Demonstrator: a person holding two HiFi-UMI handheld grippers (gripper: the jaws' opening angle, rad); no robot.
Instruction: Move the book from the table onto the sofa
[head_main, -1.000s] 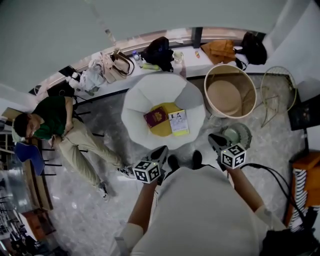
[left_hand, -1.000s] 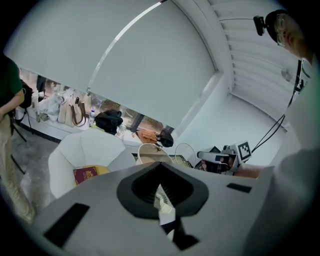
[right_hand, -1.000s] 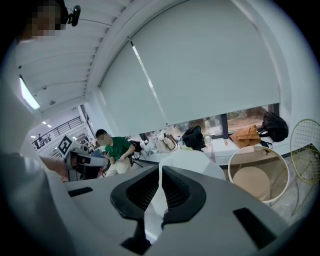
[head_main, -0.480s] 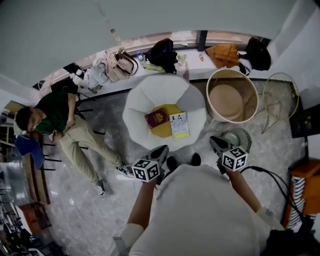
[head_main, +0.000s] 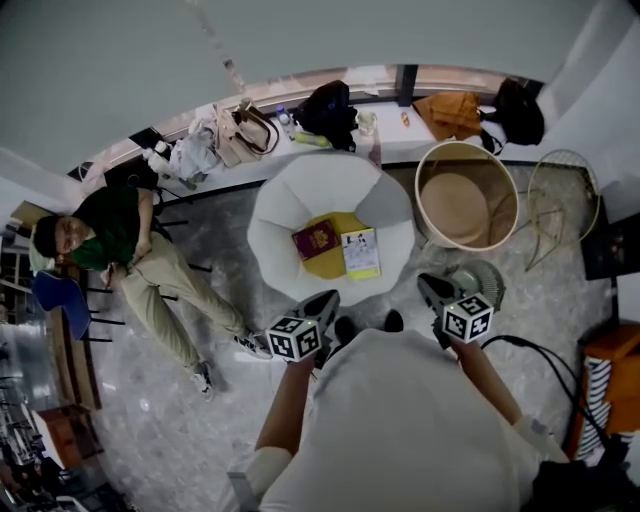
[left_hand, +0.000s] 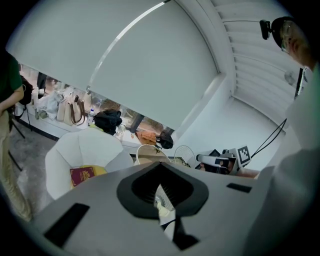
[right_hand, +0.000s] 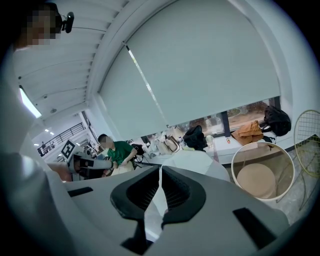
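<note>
I have both tools held low in front of me, above the speckled grey floor (head_main: 180, 400). The left gripper (head_main: 325, 298) has its jaws clenched together with nothing between them, and the right gripper (head_main: 428, 285) is likewise pressed closed and empty. Both point slightly downward toward the white petal-shaped sofa chair (head_main: 290, 190) just ahead of me. The dark red book with a gold emblem (head_main: 313, 238) lies flat on the yellow cushion (head_main: 325, 265) in the sofa's seat. A white-and-yellow booklet (head_main: 360, 251) lies just beside it to the right. Neither gripper touches either of them. To the right of the sofa stands a round beige tub-shaped table with a tall rim (head_main: 428, 170), and a small grey fan (head_main: 480, 275) sits on the floor below it. To the left, a person in a green shirt and beige trousers (head_main: 115, 225) sits well apart from the sofa.
</note>
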